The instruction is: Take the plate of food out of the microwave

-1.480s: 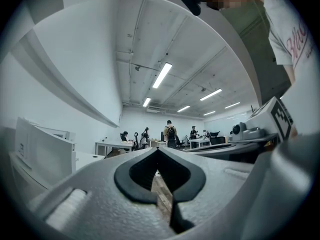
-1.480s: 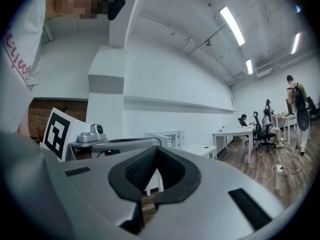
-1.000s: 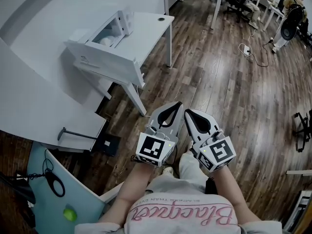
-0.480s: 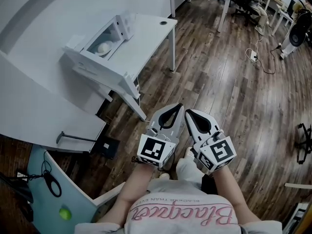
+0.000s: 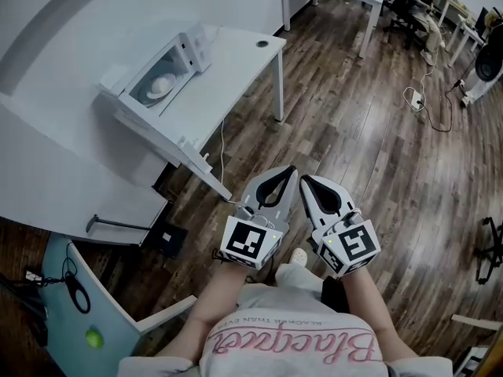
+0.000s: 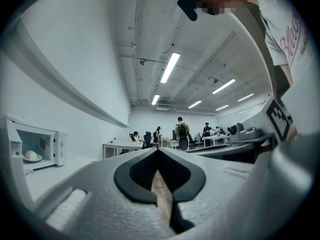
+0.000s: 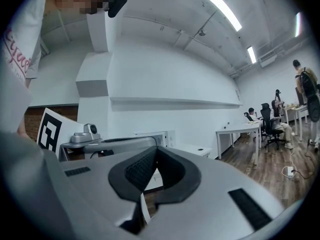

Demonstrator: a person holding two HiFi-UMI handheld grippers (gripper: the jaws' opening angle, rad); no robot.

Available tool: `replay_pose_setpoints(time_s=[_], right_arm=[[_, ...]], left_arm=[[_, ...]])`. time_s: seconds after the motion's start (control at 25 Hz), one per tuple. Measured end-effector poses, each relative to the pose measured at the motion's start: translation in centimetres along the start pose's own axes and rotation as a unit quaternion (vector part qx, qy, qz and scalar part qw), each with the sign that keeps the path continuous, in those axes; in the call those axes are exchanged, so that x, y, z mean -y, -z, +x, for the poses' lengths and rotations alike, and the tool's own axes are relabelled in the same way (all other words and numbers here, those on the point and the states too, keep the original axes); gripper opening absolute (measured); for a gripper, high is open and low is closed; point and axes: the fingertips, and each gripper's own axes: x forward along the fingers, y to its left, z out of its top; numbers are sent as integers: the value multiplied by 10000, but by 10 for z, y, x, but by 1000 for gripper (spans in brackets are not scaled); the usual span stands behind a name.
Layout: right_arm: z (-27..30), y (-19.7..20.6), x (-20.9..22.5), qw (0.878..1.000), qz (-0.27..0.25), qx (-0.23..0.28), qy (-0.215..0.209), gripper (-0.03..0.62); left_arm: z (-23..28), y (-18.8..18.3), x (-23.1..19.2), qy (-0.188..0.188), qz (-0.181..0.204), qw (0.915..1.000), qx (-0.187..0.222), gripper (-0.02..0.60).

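Head view: white microwave oven [image 5: 137, 93] sits on the white rectangular desk [image 5: 236, 57] at 10 o'clock from the grippers, door open. The white plate of pale food [image 5: 163, 84] is inside the cavity, not yet taken out. Left gripper [image 5: 288, 171] and right gripper [image 5: 306, 182] are held side by side close to the person's body, tips pointing to 12 o'clock over the brown wood-plank floor [image 5: 369, 132], well apart from the desk. Both look empty.

Left gripper view: jaws together at the tips, nothing between them, only floor showing through the loop of the black pads [image 6: 137, 171]. Microwave at 9 o'clock, door swung open, plate of food on its floor [image 6: 31, 156]. The other gripper is at 3 o'clock.

Right gripper view: jaws fully closed, nothing held, black pads [image 7: 140, 171] meeting at the tip. The other gripper sits at 9 o'clock and blocks most of the microwave. Another white desk [image 7: 240, 130] at 3 o'clock, with seated people beyond it.

Step, as I judge it: approach phase, no contact yet. The next move calls for closing in on the desk, spreading the jaws of at least one gripper, reaching into the open cavity and pinching the plate rim, keeping it level so the food does not slide.
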Motion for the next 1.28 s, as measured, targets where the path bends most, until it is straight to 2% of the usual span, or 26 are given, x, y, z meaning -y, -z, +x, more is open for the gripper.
replay_pose_setpoints(time_s=[0.24,0.48,1.28], right_arm=[[0,-9,35,9998,-42,-34,-189,11],[0,-15,60,9996,-82,43,-258,11],[12,-10,86,9995,-90,-18,-311,11]], left_arm=[[35,-5,2,-230,17,9997,65,5],[53,-5,8,-267,102,9996,73,5],[81,4,-6,-390,66,9992,9,5]])
